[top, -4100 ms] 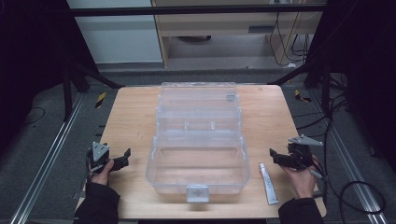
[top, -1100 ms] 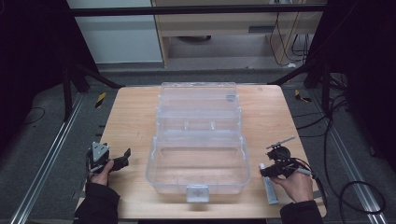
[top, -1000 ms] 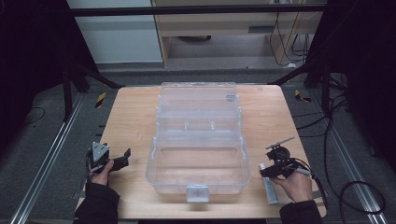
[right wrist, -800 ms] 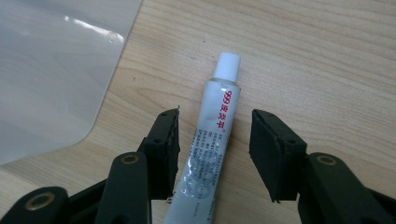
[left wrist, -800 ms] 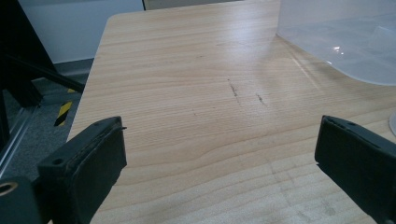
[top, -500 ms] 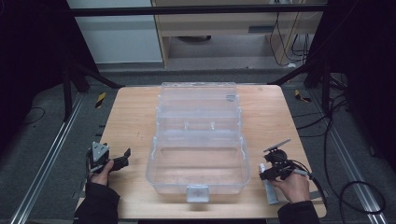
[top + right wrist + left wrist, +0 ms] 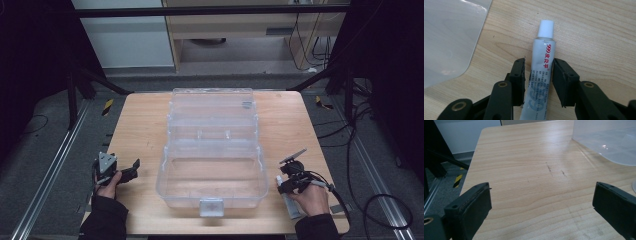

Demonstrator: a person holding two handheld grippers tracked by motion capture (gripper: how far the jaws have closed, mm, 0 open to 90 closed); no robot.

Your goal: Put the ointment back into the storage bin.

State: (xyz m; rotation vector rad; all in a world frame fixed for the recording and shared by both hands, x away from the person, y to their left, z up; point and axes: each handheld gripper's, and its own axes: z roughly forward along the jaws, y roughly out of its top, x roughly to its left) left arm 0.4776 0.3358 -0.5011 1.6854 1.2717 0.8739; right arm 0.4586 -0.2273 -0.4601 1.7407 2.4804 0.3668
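A small white tube [image 7: 541, 72] with a white cap and red print lies on the wooden table [image 7: 599, 30], cap pointing away from me. My right gripper [image 7: 538, 61] straddles it, and its jaws have just been closing. The right pad [image 7: 560, 80] sits at the tube's side, and a thin gap remains at the left pad [image 7: 520, 77]. From above, the right gripper [image 7: 284, 186] hovers over the tube [image 7: 291, 206] near the table's front right. My left gripper [image 7: 134, 167] rests open at the front left, with bare wood between its pads [image 7: 471, 207].
A large clear plastic box [image 7: 165, 175] stands open at mid-table, lid [image 7: 212, 102] laid back and latch [image 7: 210, 207] toward me. Its rounded corner [image 7: 449, 37] lies just left of the right gripper. Another corner of the box [image 7: 609, 142] is ahead of the left gripper. Cables trail on the floor at right.
The right gripper came from the table's right edge onto the tube, and its jaws have narrowed around it. The left gripper and the box have not moved.
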